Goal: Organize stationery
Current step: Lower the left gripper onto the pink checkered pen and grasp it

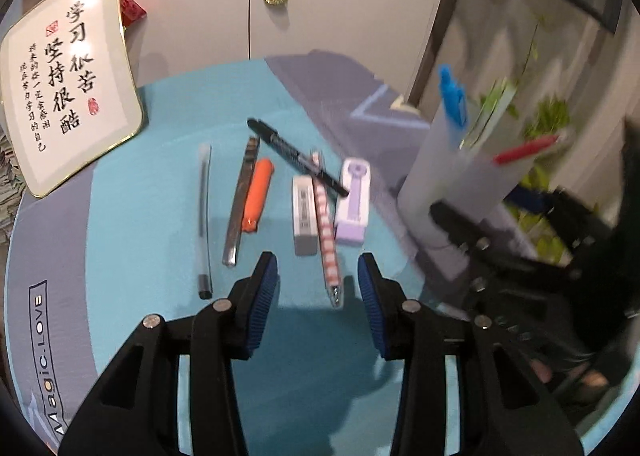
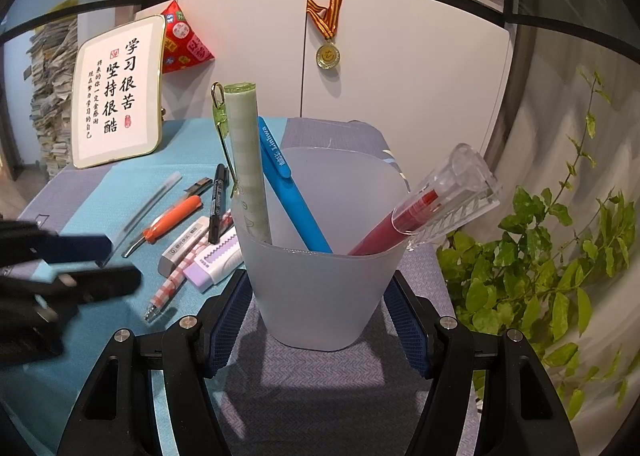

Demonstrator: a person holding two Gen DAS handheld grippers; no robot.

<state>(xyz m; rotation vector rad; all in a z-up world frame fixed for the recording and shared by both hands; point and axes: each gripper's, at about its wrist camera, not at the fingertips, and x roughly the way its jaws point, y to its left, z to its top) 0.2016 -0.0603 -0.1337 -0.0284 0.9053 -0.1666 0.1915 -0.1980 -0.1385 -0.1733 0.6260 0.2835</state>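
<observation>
The frosted cup (image 2: 320, 276) is pinched by the right gripper (image 2: 320, 320). The left gripper (image 1: 318, 308) is held with jaws spread and empty above the checked pen (image 1: 326, 232), flanked by a grey eraser (image 1: 304, 216) and lilac eraser (image 1: 352, 204), with a black marker (image 1: 296, 154) laid across.

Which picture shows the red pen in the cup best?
The right wrist view. There the red pen is sharp and close, leaning in the cup with its clear cap sticking out. The left wrist view shows it only as a small, blurry red streak at the cup's top.

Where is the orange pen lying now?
In the left wrist view, the orange pen lies on the blue mat, between the silver pen and the grey eraser.
</observation>
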